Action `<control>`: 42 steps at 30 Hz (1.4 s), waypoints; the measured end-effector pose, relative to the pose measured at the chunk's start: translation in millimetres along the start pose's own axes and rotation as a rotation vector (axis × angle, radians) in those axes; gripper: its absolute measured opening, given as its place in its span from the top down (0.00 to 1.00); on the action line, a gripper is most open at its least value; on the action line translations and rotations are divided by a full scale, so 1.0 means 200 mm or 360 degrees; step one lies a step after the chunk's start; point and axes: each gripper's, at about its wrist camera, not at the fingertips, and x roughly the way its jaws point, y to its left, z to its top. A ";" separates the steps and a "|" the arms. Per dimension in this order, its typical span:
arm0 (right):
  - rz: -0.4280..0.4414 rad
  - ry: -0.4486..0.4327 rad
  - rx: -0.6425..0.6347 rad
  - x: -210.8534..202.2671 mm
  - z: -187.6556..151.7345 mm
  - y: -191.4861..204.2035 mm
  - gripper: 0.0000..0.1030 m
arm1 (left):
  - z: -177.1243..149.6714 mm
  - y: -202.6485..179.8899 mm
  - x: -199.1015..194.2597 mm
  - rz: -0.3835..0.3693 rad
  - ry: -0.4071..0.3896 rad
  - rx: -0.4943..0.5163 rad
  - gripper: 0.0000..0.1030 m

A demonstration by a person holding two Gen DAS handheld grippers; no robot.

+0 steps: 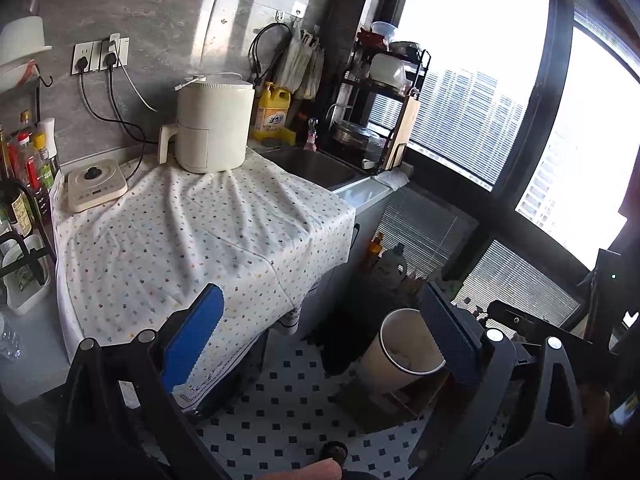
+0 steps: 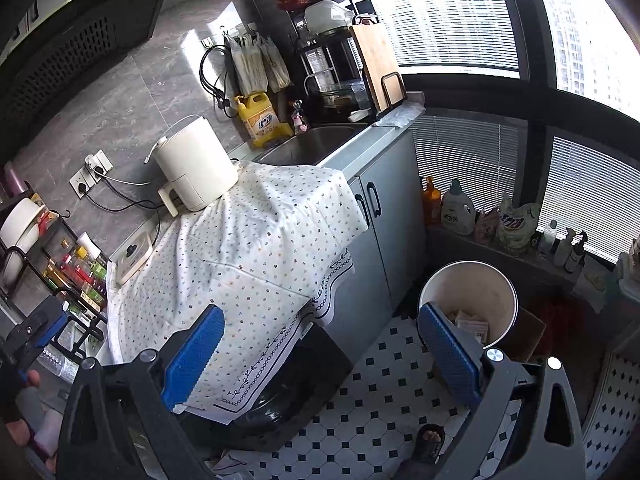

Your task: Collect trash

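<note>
Round cream plastic waste bin stands on the tiled floor beside the grey cabinet, mouth up, so scraps can drop straight in; paper scraps already lie inside. Dotted white cloth covering the tabletop, left of the bin, shows no litter. Left tongs and right tongs both spread wide, empty. Bin sits just beyond each right-hand blue pad.

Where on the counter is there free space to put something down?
The dotted white tablecloth is bare in front of the cream air fryer and beside the flat beige cooker. The bottle rack on the left is crowded.
</note>
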 end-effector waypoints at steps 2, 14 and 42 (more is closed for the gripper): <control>-0.0001 -0.0002 -0.0005 0.00 0.00 0.01 0.08 | 0.00 0.00 0.00 0.0000 0.0000 -0.0002 0.06; 0.0001 -0.0005 0.0004 -0.02 -0.02 0.01 0.08 | -0.02 -0.02 -0.02 0.0012 -0.0014 0.0009 0.06; -0.0031 -0.0009 0.0019 -0.06 -0.07 -0.01 0.08 | -0.06 -0.11 -0.07 0.0017 -0.0050 0.0040 0.06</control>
